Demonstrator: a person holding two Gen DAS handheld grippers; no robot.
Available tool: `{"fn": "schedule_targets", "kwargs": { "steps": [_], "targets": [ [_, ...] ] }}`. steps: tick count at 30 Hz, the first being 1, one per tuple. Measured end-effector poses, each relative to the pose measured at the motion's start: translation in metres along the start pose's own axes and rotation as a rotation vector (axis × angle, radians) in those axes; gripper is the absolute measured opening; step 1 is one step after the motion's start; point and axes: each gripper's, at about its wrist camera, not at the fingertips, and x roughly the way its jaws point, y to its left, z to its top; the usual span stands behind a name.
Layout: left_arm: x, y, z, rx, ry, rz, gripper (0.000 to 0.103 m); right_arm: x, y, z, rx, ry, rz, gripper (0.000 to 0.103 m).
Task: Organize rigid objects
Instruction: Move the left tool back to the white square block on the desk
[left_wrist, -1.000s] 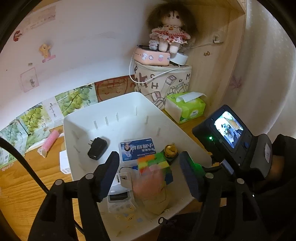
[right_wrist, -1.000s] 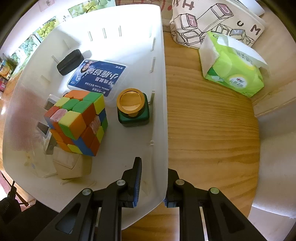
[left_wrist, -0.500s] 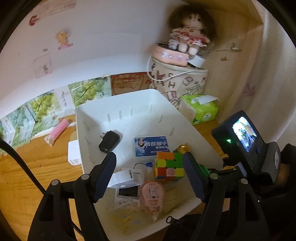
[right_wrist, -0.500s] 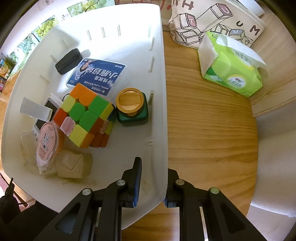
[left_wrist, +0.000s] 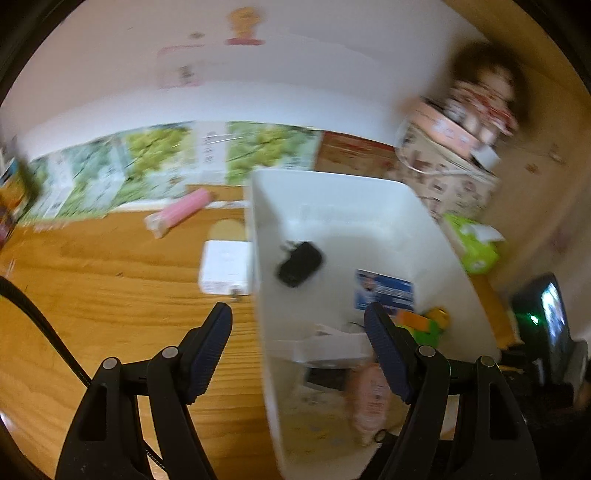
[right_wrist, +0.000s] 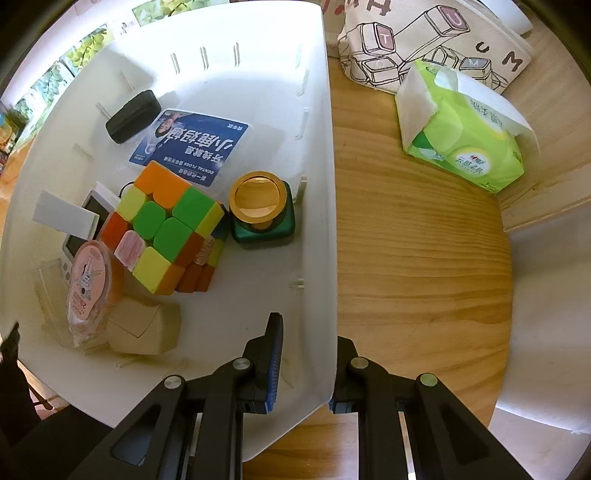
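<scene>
Step in hand: between picks; the white bin (right_wrist: 317, 155) is pinned by the right claw (right_wrist: 303, 363), its near-right wall clamped between the jaws, one finger inside and one outside; the left claw (left_wrist: 299, 350) is empty, jaws spread wide with nothing between the pads, having just been opening; it is seen straddling the bin's left wall, one finger over the desk (left_wrist: 110, 295), the other over the bin interior.

Already in the bin, ahead of the right claw: colour cube (right_wrist: 162, 225), green jar with gold lid (right_wrist: 262, 214) just right of it, blue floss box (right_wrist: 192, 146) beyond, black charger (right_wrist: 131, 116) furthest back, pink round tub (right_wrist: 88, 280) and beige box (right_wrist: 144, 325) to the left, small white device (right_wrist: 85, 229) partly under a card.

Still outside, ahead of the left claw on the desk: white adapter (left_wrist: 225, 266) touching the bin's outer wall; pink tube (left_wrist: 181, 214) further back; left view is blurred, so detail is limited.

Next move, as judged: the adapter is likely the next target; the left claw needs to be brought over it, jaws kept wide enough to span it, closed, then lifted over the wall; the bin should be kept clamped meanwhile. Risk: the adapter sits flush to the wall, so finger clearance on that side is tight.
</scene>
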Motion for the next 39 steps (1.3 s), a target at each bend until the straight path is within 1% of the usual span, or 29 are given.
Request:
{"fn": "schedule_targets", "kwargs": {
  "steps": [4,8,11,13,16,20,24,28,30,33,39],
  "targets": [
    [0.004,0.030,0.002,-0.087,0.004,0.060,0.077,0.002,0.002,0.002,-0.002,0.005,-0.005,0.020],
    [0.011,0.055,0.004,-0.132,0.021,0.098,0.077,0.004,0.003,0.001,-0.005,0.009,-0.006,0.020],
    [0.016,0.065,0.007,-0.117,0.037,0.109,0.077,0.005,0.004,0.001,-0.007,0.013,-0.010,0.020],
    [0.022,0.073,0.009,-0.088,0.055,0.095,0.077,0.006,0.004,0.001,-0.008,0.016,-0.012,0.020],
    [0.033,0.081,0.014,-0.036,0.106,0.067,0.077,0.007,0.005,0.002,-0.008,0.019,-0.014,0.020],
    [0.049,0.084,0.021,0.086,0.167,0.068,0.077,0.007,0.006,0.004,-0.009,0.025,-0.020,0.020],
    [0.062,0.085,0.030,0.204,0.213,0.045,0.079,0.009,0.008,0.005,-0.010,0.033,-0.031,0.020],
    [0.071,0.077,0.040,0.393,0.210,0.016,0.079,0.012,0.009,0.007,-0.006,0.044,-0.040,0.020],
    [0.077,0.072,0.044,0.464,0.219,-0.002,0.079,0.015,0.010,0.008,-0.004,0.050,-0.042,0.020],
    [0.086,0.064,0.049,0.597,0.238,-0.024,0.079,0.018,0.011,0.009,-0.002,0.062,-0.053,0.020],
    [0.105,0.058,0.055,0.808,0.264,-0.020,0.079,0.023,0.012,0.010,0.019,0.080,-0.059,0.020]
  ]
}}
